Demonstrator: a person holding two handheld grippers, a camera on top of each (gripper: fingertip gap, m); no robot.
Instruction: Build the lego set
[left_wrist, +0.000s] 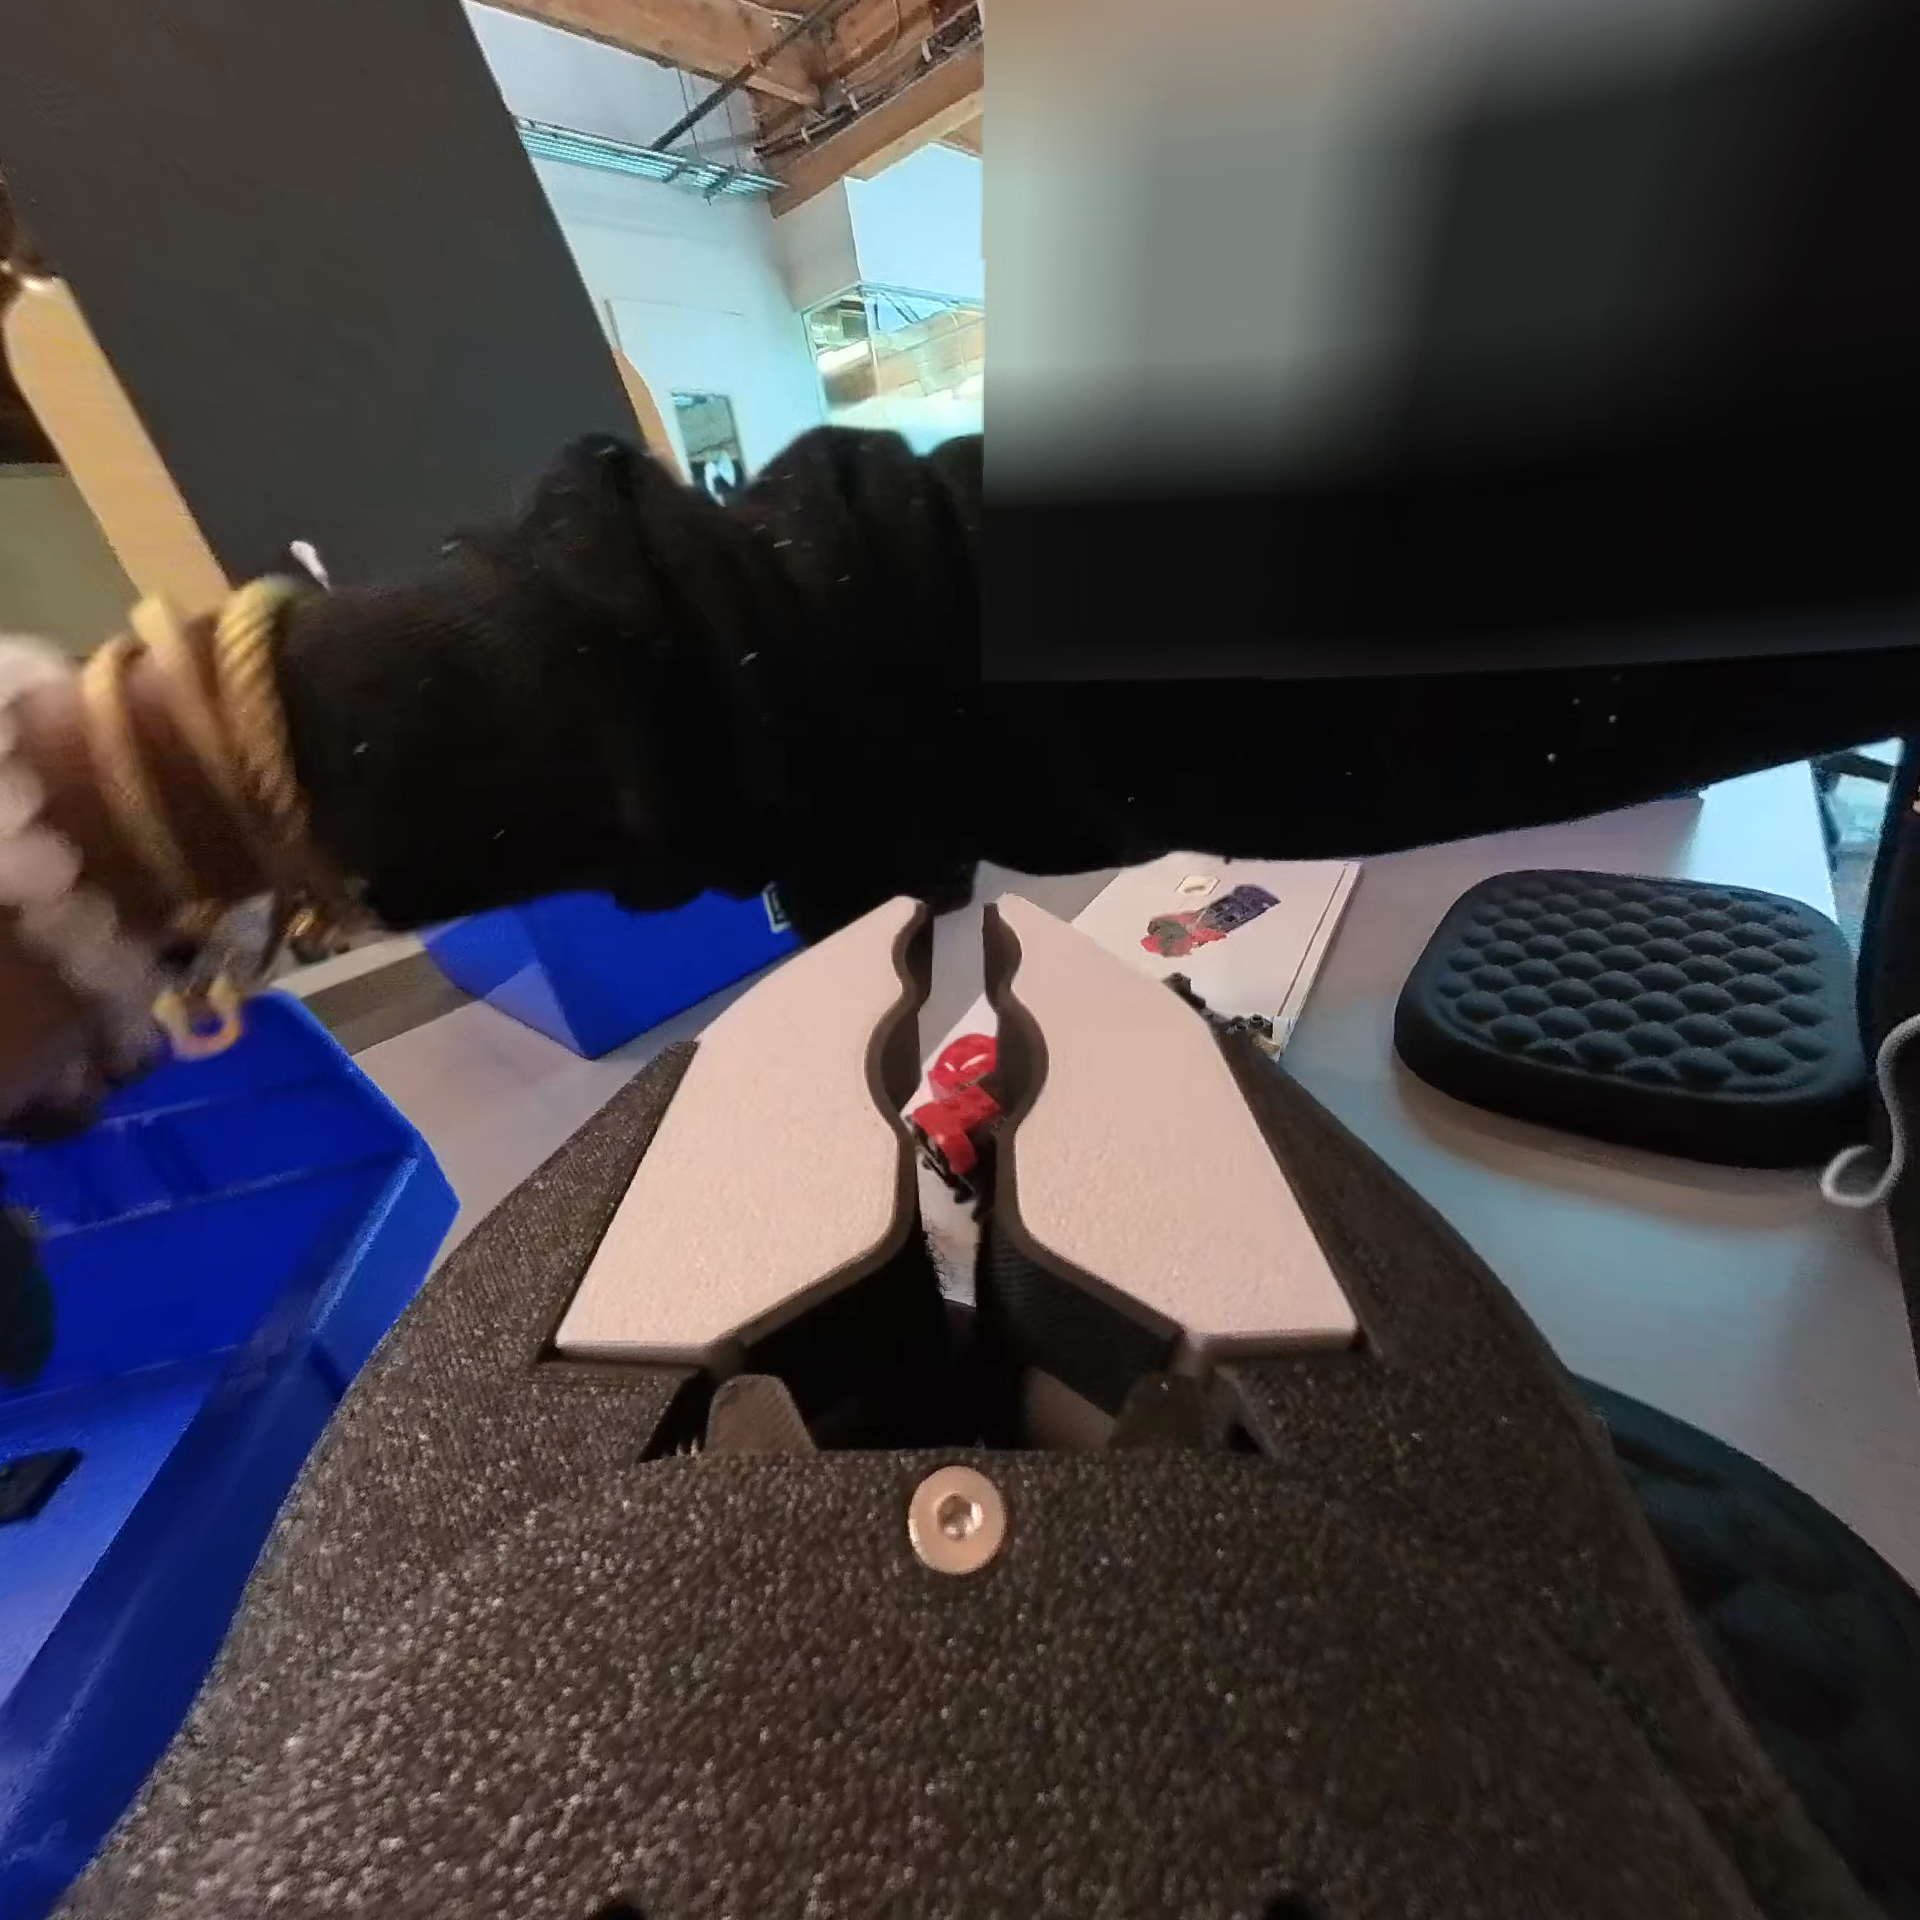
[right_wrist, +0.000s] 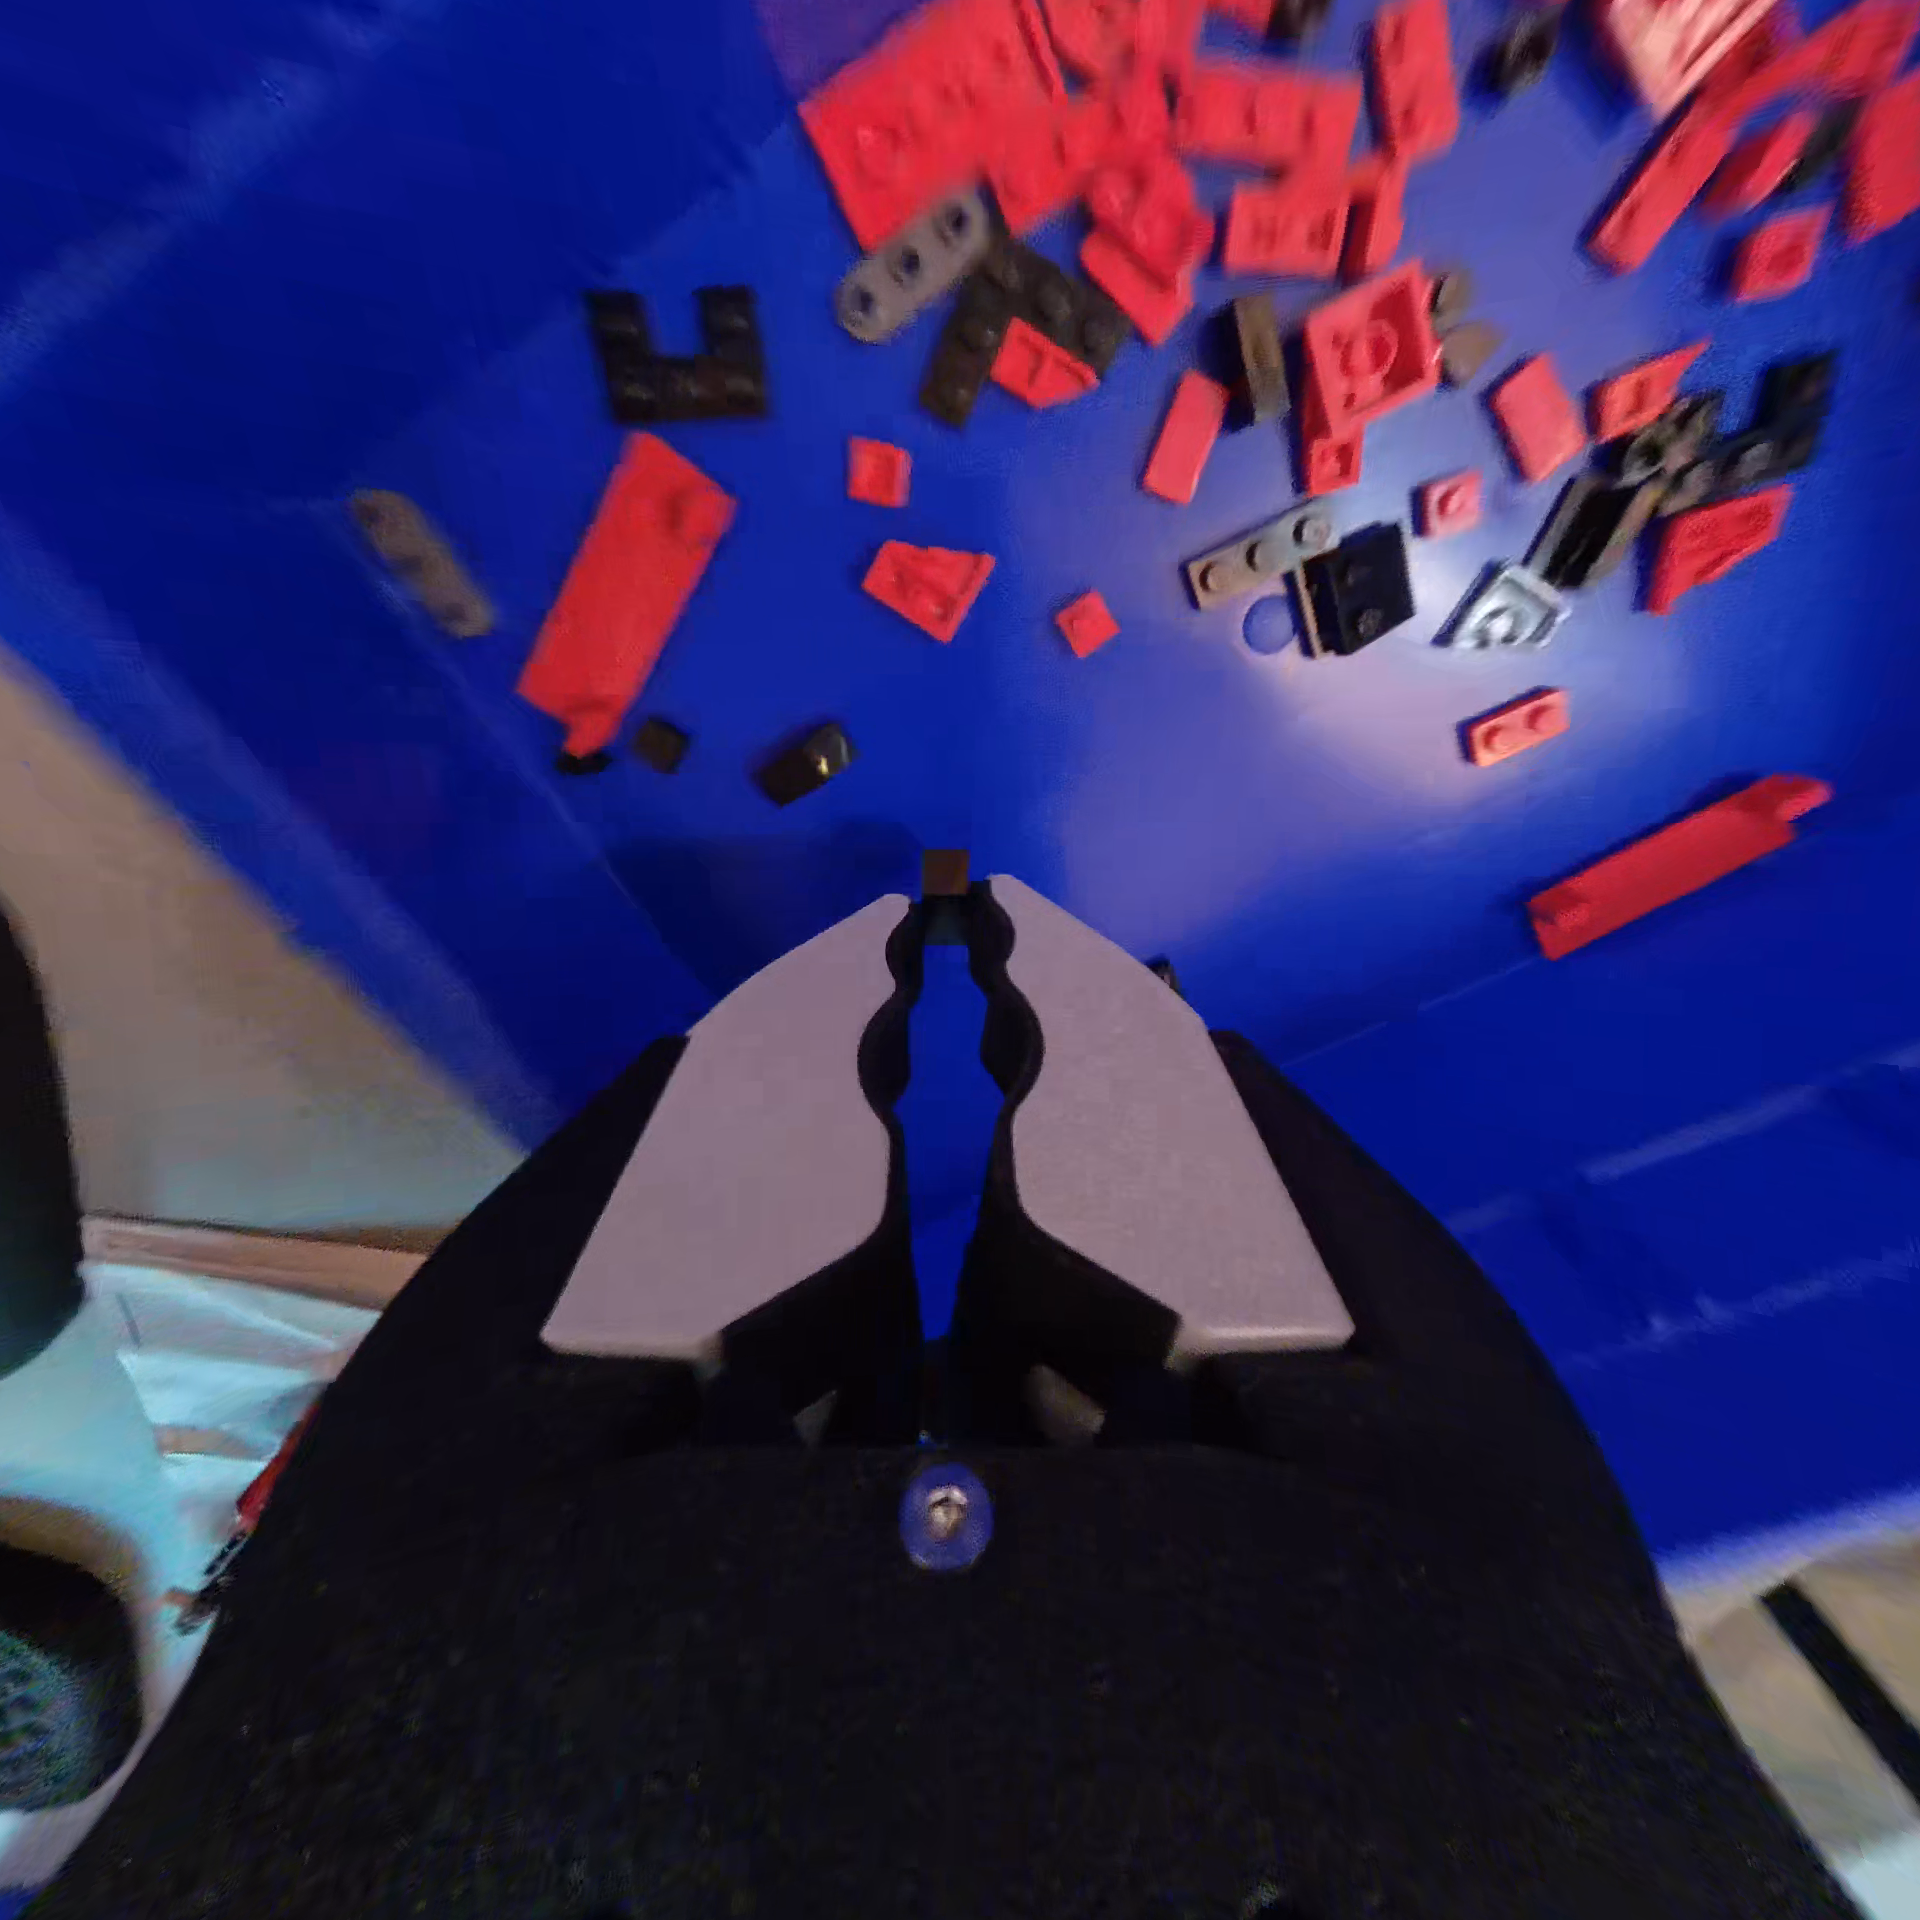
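Note:
My left gripper (left_wrist: 958, 914) is over the table with its jaws nearly together. A small red and black lego build (left_wrist: 961, 1091) shows in the gap between them and looks gripped. My right gripper (right_wrist: 945, 894) is inside a blue bin (right_wrist: 1039, 790). It is shut on a tiny dark piece (right_wrist: 945, 873) at its fingertips, just above the bin floor. Loose red, black and grey pieces lie in the bin, among them a long red plate (right_wrist: 623, 582), a black U-shaped plate (right_wrist: 681, 358) and a red bar (right_wrist: 1673, 862).
A person's black-sleeved arm (left_wrist: 623, 707) crosses above my left gripper toward a blue bin (left_wrist: 208, 1195). A second blue bin (left_wrist: 613, 966) is behind. A white instruction booklet (left_wrist: 1236, 925) and a black padded rest (left_wrist: 1631, 997) lie on the table to the right. The left gripper's tips are roughly 25 centimetres from the right gripper's. To reach the long red plate (right_wrist: 623, 582) in a straight line is about 7 centimetres for my right fingers, about 25 centimetres for my left.

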